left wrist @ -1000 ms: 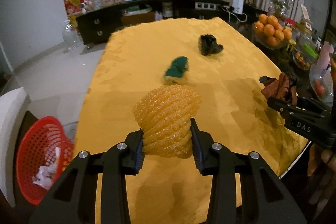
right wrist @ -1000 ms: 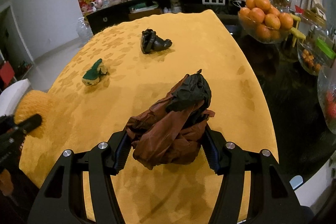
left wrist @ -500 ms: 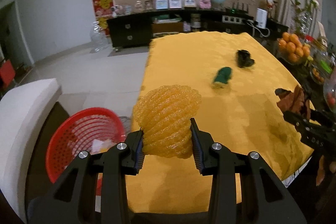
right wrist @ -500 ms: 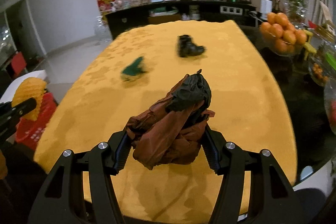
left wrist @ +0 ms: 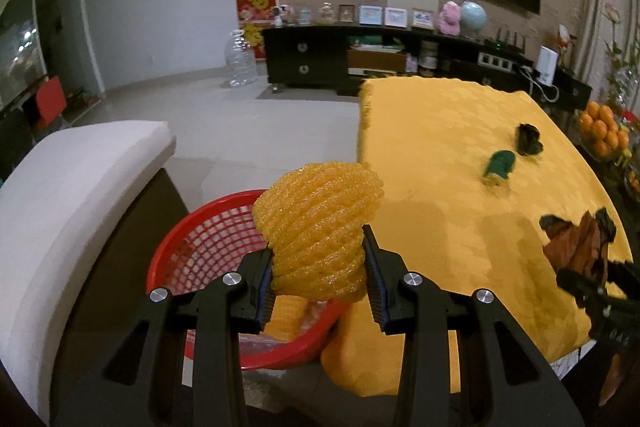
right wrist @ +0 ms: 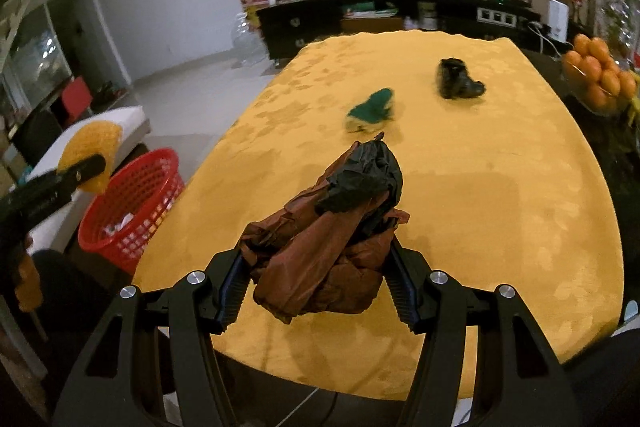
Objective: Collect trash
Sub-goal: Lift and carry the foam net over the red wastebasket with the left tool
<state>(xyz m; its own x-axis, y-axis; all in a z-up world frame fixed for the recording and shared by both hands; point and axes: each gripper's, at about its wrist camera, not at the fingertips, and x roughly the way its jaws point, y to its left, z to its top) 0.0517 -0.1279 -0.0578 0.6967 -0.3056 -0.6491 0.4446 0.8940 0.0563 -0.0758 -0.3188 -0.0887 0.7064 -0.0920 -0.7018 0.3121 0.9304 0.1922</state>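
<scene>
My left gripper (left wrist: pixel 320 287) is shut on a yellow foam fruit net (left wrist: pixel 318 227) and holds it over the near rim of the red trash basket (left wrist: pixel 208 223), which stands on the floor left of the table. My right gripper (right wrist: pixel 316 291) is shut on a crumpled brown and black wrapper (right wrist: pixel 332 239) above the yellow tablecloth (right wrist: pixel 480 195). The basket (right wrist: pixel 132 203) and the left gripper with the net (right wrist: pixel 92 147) show at the left of the right wrist view. A green scrap (right wrist: pixel 372 111) and a black scrap (right wrist: pixel 456 79) lie further back on the table.
A white cushioned seat (left wrist: pixel 68 187) stands left of the basket. A bowl of oranges (right wrist: pixel 600 75) sits at the table's right side. A dark sideboard (left wrist: pixel 360 59) with frames and a large water bottle (left wrist: pixel 240 61) are along the far wall.
My left gripper has swung left off the table with the foam net and now hangs over the red basket. My right gripper has turned left with the wrapper, bringing the basket into its view.
</scene>
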